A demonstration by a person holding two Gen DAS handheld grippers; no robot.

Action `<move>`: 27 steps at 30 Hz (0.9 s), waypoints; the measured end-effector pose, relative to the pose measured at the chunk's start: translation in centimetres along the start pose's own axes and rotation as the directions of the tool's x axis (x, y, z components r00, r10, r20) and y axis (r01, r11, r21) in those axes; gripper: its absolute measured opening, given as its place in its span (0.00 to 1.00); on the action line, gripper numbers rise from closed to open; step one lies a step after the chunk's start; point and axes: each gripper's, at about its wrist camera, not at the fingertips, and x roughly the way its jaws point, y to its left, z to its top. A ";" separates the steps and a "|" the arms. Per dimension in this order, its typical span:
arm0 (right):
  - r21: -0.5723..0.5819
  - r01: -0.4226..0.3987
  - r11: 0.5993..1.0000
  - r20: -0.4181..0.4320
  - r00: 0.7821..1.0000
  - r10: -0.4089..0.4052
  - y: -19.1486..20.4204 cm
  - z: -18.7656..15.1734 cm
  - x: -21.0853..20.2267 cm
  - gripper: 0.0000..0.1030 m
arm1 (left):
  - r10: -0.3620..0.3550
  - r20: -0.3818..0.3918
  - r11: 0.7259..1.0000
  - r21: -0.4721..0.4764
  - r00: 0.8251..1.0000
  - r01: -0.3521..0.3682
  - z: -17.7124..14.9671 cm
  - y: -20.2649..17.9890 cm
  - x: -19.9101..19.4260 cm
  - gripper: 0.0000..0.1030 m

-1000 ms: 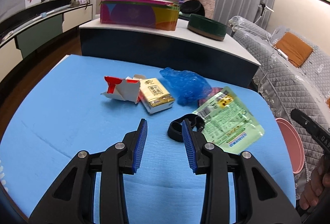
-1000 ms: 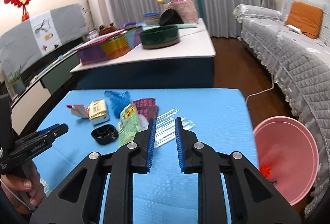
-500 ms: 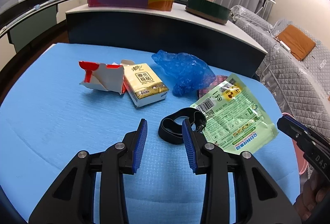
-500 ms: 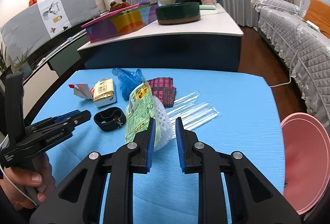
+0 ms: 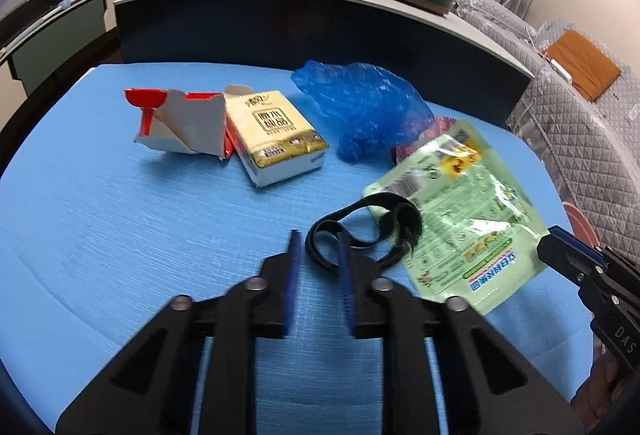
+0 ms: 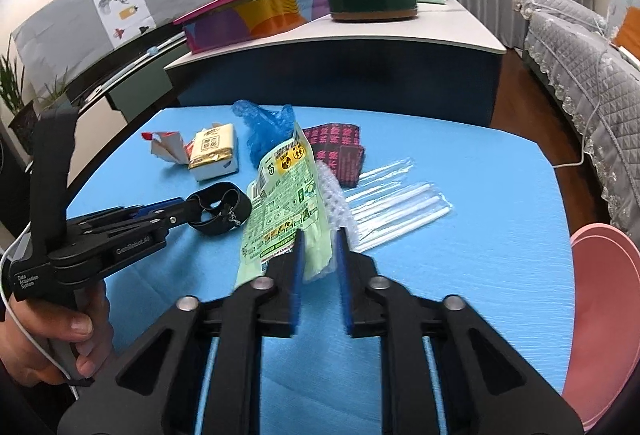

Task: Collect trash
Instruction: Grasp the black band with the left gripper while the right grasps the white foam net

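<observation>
**Trash spread on the blue bench, both tongs parted**

The left tongs (image 5: 316,259) are held parted over the near rim of a black band (image 5: 362,231), a floppy loop with folded sides; the right finger (image 5: 345,275) lies across the loop and nothing is clamped. The right tongs (image 6: 319,255) are also parted, with the lower edge of a green pouch (image 6: 280,211) and a piece of clear bubble wrap (image 6: 334,203) standing between the fingers; whether they are touched cannot be told. The pouch is seen as a crinkled, glossy, pale green packet with a yellow patch and printed labels, raised on edge in the right wrist view. Beyond it, a blue plastic bag (image 5: 360,107) is crumpled, a yellow tissue pack (image 5: 276,135) lies beside a torn red-and-white carton (image 5: 180,123), and dark red wrappers (image 6: 340,151) and clear straw sleeves (image 6: 396,211) are spread on the blue bench (image 5: 100,215). A pink basin (image 6: 600,315) is seen past the bench's right edge.
</observation>
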 end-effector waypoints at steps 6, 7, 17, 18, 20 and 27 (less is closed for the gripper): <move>-0.041 -0.014 0.999 -0.006 1.000 0.013 0.8 -0.3 -0.1 0.00 | 0.014 0.007 1.000 -0.003 1.000 -0.014 0.0 0.2 -0.4 0.03; -0.044 -0.015 0.999 -0.007 1.000 0.014 0.9 -0.3 -0.2 0.00 | 0.016 0.013 1.000 -0.004 1.000 -0.016 0.1 0.3 -0.6 0.03; -0.031 -0.035 0.999 -0.009 0.999 0.035 1.3 -0.5 -0.7 0.05 | 0.032 0.047 0.999 -0.019 0.998 -0.031 0.5 1.4 -1.7 0.03; -0.023 -0.045 0.999 -0.014 0.999 0.045 1.2 -0.5 -0.6 0.05 | 0.034 0.049 0.999 -0.023 0.998 -0.033 0.5 1.5 -1.7 0.03; -0.012 -0.031 0.999 -0.020 0.999 0.030 1.0 -0.6 -0.5 0.05 | 0.043 0.056 0.999 -0.027 0.998 -0.042 0.6 1.8 -2.0 0.03; 0.053 0.012 0.999 -0.025 1.000 -0.010 -0.3 -0.7 0.2 0.37 | 0.063 0.066 0.997 -0.043 0.996 -0.061 0.7 2.5 -2.7 0.03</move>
